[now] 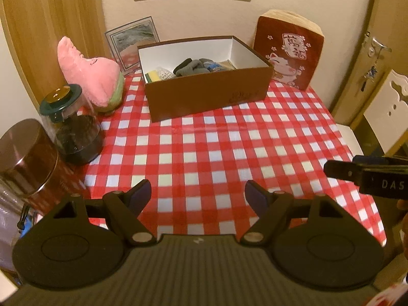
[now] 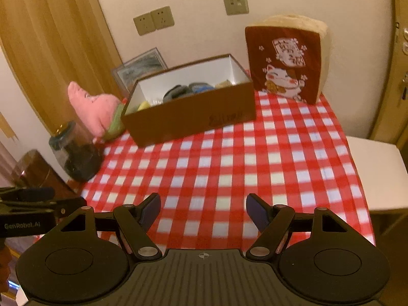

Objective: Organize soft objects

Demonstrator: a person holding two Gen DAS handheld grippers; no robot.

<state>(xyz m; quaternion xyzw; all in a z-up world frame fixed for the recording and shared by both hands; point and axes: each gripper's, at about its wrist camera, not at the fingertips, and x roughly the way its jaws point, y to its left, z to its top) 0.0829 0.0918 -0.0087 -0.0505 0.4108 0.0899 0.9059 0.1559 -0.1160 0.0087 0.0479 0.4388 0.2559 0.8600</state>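
Both grippers are held low over the near edge of the checked tablecloth [image 1: 216,153]: the left gripper [image 1: 197,193] is seen with its fingers spread wide and nothing between them, and the right gripper [image 2: 203,207] is likewise spread and empty. In the left wrist view the right gripper's dark side is glimpsed at 3 o'clock; in the right wrist view the left gripper is glimpsed at 9 o'clock.

At 12 o'clock, well apart from both grippers, an open brown box [image 1: 209,94] is set on the cloth. Inside it, grey socks [image 1: 191,67] are piled near the middle, with a yellow-green sponge [image 1: 151,76] at its 9 o'clock end and a blue patterned piece [image 1: 215,65] toward 3 o'clock. Just beside the box at 9 o'clock a pink plush toy [image 1: 86,71] is leaned, green at its lower end. At 1 o'clock a dark red cushion [image 1: 289,51] printed with a lucky cat is stood upright near the wall.

At 9 o'clock on the table's edge a clear jar [image 1: 74,130] with a dark green lid is placed, dark contents filling its lower part, and a brown round tin [image 1: 28,158] is found nearer still. Behind the plush, a framed picture [image 1: 134,40] is propped against the wall.
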